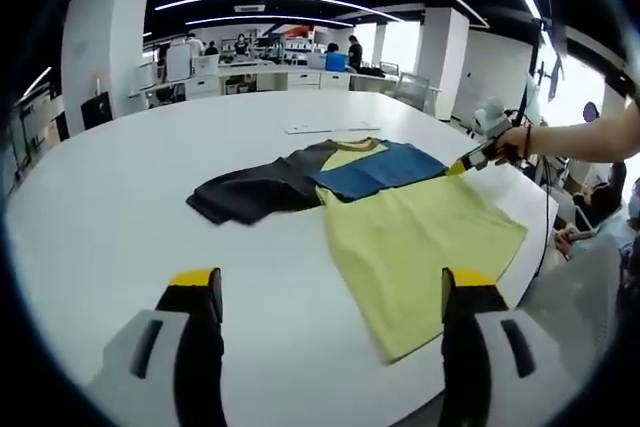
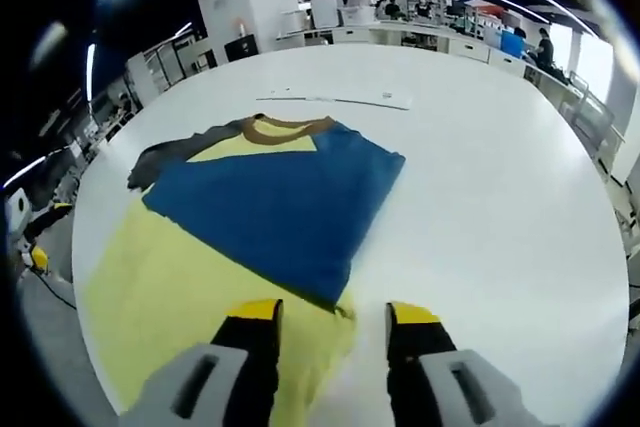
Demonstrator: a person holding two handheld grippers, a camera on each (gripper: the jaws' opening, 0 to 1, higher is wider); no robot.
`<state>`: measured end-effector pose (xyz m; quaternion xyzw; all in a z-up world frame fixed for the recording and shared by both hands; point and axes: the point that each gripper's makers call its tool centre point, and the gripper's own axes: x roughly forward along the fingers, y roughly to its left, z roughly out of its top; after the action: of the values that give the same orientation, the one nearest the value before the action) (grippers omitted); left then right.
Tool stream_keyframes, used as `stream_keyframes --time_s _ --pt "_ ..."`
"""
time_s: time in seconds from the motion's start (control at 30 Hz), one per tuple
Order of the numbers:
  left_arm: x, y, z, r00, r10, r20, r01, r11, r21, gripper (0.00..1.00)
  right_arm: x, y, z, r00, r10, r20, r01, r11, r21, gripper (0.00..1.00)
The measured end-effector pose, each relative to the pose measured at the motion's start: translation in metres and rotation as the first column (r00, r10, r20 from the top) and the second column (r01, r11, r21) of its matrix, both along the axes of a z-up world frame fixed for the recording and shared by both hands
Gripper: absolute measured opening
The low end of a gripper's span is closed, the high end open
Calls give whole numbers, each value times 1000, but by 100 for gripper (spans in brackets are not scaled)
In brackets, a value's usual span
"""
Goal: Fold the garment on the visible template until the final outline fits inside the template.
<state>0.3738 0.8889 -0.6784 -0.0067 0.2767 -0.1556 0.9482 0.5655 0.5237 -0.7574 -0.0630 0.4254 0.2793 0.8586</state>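
Observation:
A T-shirt lies flat on the round white table (image 1: 120,217). Its body is yellow (image 1: 420,237), one sleeve is dark grey (image 1: 250,192), and a blue sleeve (image 1: 385,169) is folded across the chest. My left gripper (image 1: 331,279) hovers open over bare table in front of the shirt's hem. A hand holds my right gripper (image 1: 466,161) at the shirt's right edge, by the blue sleeve's corner. In the right gripper view the blue sleeve (image 2: 280,202) covers the yellow body (image 2: 170,297), and the right gripper (image 2: 334,311) stands open over the blue corner. A flat white sheet (image 2: 345,99) lies beyond the collar.
The table's edge (image 1: 545,247) runs close to the shirt's right side, with a chair and a seated person (image 1: 600,207) beyond it. Desks, pillars and people (image 1: 350,47) fill the far background. Wide bare tabletop (image 2: 500,197) spreads beside the blue sleeve.

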Motion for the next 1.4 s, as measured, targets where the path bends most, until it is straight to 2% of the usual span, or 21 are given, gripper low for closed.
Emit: stream_keyframes --time_s 0.13,0.23,0.4,0.43,0.5,0.63,0.7,0.83,0.93,1.0,1.1,1.2,1.4 --pt "14 15 1 1000 25 15 -25 1000 19 85 -3 0 11 999 18 33 -18 1000 -13 58" --pt "25 25 1 999 39 21 -39 999 -4 81 -3 -2 15 999 25 43 -25 1000 -7 68" --pt "44 44 2 995 88 41 -88 996 -9 80 -15 3 33 996 57 67 -59 998 28 75" --pt "48 48 1 994 103 43 -102 995 -14 80 -18 6 38 993 79 84 -81 996 27 75" --pt "54 56 -1 991 129 43 -128 992 -22 78 -24 7 41 992 97 79 -98 995 12 74" --pt "65 69 -9 986 162 36 -163 987 7 79 -33 13 54 986 129 104 -131 991 17 74" --pt "72 75 -10 982 180 48 -180 984 -2 79 -36 15 61 982 144 119 -148 989 19 74" --pt "86 84 -15 975 216 51 -215 976 -26 71 -45 18 72 972 180 149 -183 983 11 75" --pt "97 95 -20 967 249 50 -250 968 11 68 -51 18 77 967 200 160 -204 979 13 76" --pt "106 98 -22 968 246 53 -247 969 22 63 -55 19 79 965 205 161 -211 977 20 78" --pt "116 103 -22 967 248 57 -251 967 43 60 -63 22 85 959 222 176 -232 972 34 77" --pt "125 109 -24 962 266 65 -268 963 29 58 -69 23 88 957 225 184 -237 971 43 77" --pt "135 118 -43 957 289 24 -290 956 40 53 -79 21 93 957 218 193 -233 971 59 75"
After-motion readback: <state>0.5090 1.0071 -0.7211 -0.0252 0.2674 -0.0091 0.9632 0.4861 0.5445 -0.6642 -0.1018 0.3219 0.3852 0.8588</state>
